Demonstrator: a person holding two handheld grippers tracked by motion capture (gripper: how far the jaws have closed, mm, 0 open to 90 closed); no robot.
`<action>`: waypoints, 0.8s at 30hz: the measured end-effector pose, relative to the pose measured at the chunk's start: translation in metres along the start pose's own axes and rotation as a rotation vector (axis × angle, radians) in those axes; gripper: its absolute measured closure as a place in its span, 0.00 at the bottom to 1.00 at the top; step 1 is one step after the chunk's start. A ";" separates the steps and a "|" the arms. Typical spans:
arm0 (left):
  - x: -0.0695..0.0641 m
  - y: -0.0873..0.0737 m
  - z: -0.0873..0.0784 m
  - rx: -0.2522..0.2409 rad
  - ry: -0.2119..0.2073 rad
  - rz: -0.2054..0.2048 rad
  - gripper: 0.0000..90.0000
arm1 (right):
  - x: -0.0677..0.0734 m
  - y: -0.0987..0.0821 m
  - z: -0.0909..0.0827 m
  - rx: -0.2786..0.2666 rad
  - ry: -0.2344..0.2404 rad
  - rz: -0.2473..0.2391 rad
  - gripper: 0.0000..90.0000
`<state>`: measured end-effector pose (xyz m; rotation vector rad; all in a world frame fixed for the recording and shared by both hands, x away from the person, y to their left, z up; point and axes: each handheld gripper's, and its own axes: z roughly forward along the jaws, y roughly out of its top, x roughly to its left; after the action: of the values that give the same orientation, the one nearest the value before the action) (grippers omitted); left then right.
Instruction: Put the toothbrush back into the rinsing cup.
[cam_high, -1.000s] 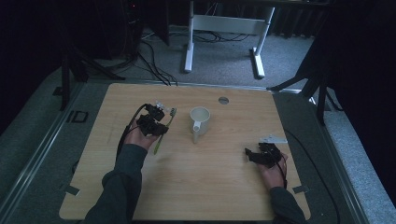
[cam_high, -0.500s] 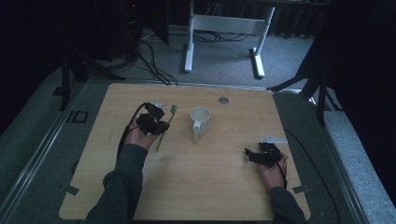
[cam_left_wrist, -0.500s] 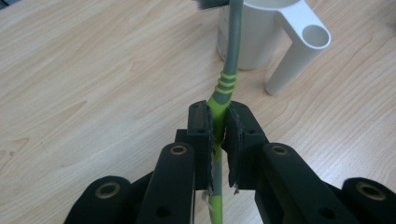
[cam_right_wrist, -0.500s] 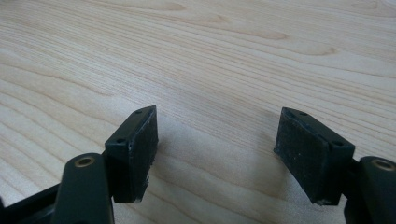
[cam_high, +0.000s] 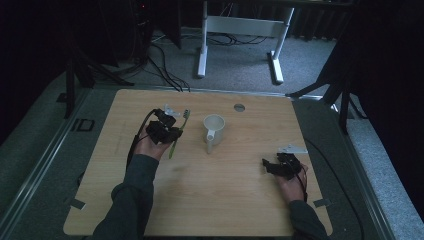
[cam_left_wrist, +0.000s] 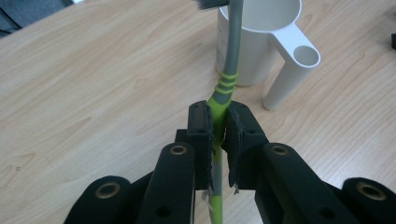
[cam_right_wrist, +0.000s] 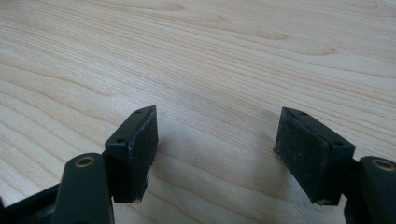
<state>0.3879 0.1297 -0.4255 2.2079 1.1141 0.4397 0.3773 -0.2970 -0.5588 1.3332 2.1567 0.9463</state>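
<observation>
High view: the left tongs sit in the upper left of the frame, over the wooden bench, clamped on a green toothbrush whose bristle end points toward the top of the frame and whose handle trails down toward the lower left. A white cup with a long handle stands just right of it, near the centre. The right tongs rest low at the right of the frame, well apart from both things. The left gripper view brings what the high view cannot: the 2 pads pressed flat against the green lower part of the toothbrush, the grey neck rising beyond them, the bristles cut off at the top edge, and the cup close behind in the upper right, its open mouth tilted toward the camera. The right gripper view shows the right tongs with jaws standing wide apart, nothing between them, bare wood below. As I judge it, the step in hand is carrying the gripped toothbrush to the cup. The next move calls for lifting it clear of the bench, bringing it over the rim, and lowering it inside before the grip is let go; a bump against the rim could tip the light cup.
</observation>
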 end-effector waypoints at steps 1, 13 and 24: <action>0.000 0.000 0.000 -0.004 0.003 0.002 0.90 | 0.000 0.000 0.000 0.000 0.000 0.000 0.33; -0.002 0.003 -0.004 -0.055 0.005 0.013 0.90 | 0.000 0.000 0.000 -0.001 0.000 0.000 0.33; -0.005 0.005 -0.005 -0.097 0.008 0.020 0.90 | 0.000 0.000 0.000 -0.001 0.000 0.000 0.33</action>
<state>0.3845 0.1252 -0.4186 2.1365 1.0535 0.5005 0.3774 -0.2970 -0.5589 1.3332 2.1556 0.9468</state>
